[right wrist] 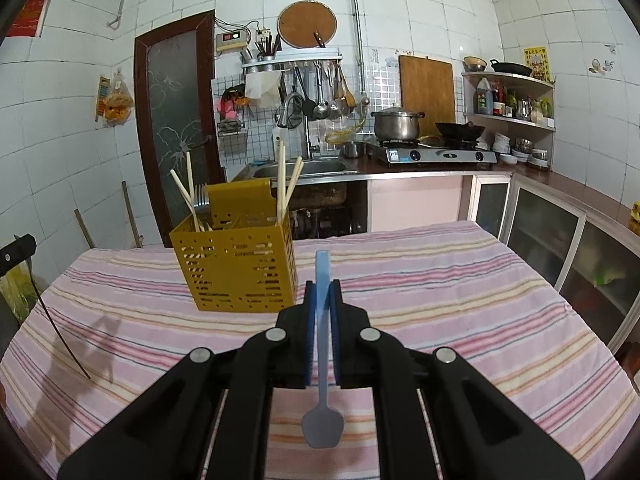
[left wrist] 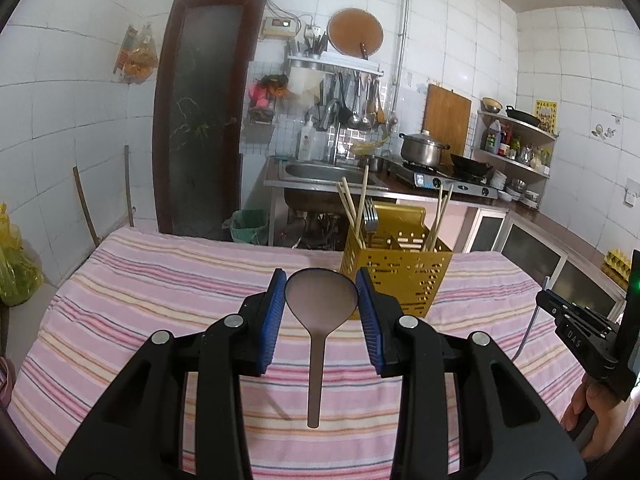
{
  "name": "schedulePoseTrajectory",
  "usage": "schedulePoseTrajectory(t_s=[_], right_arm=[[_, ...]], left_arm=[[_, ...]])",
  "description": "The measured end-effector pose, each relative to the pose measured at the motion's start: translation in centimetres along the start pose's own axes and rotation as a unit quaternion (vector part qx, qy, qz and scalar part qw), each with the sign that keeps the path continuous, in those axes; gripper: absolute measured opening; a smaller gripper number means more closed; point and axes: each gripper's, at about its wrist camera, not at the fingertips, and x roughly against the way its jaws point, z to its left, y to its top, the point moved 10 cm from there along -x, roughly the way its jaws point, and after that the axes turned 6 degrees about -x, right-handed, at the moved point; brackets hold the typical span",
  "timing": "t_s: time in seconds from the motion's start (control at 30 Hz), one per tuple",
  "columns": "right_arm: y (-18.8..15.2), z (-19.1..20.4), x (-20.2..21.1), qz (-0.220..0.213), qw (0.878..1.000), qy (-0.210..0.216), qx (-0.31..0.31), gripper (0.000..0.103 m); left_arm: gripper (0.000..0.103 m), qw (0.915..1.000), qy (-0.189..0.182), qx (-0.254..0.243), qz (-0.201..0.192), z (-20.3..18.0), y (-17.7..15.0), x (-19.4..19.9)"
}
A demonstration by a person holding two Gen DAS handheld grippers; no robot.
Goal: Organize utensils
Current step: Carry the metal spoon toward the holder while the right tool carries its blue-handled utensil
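My left gripper is shut on the bowl of a brown spoon, whose handle hangs back toward the camera above the striped cloth. Just beyond it stands a yellow perforated utensil holder with chopsticks and a fork inside. My right gripper is shut on the handle of a light blue spatula; its grey-blue blade hangs near the camera. In the right wrist view the yellow utensil holder sits ahead and to the left, holding chopsticks.
A table covered by a pink striped cloth fills the foreground. Behind it are a sink, a gas stove with a pot and wok, shelves and a dark door. A person's hand holds the other gripper at the right edge of the left wrist view.
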Motion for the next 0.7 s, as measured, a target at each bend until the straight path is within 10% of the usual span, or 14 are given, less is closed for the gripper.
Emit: schedulePoseTrajectory(t_s=[0.7], right_arm=[[3.6, 1.8, -1.4, -0.022, 1.0, 0.008, 0.01, 0.007]], left_arm=[[0.035, 0.9994, -0.015, 0.003, -0.031, -0.6, 4.1, -1.4]])
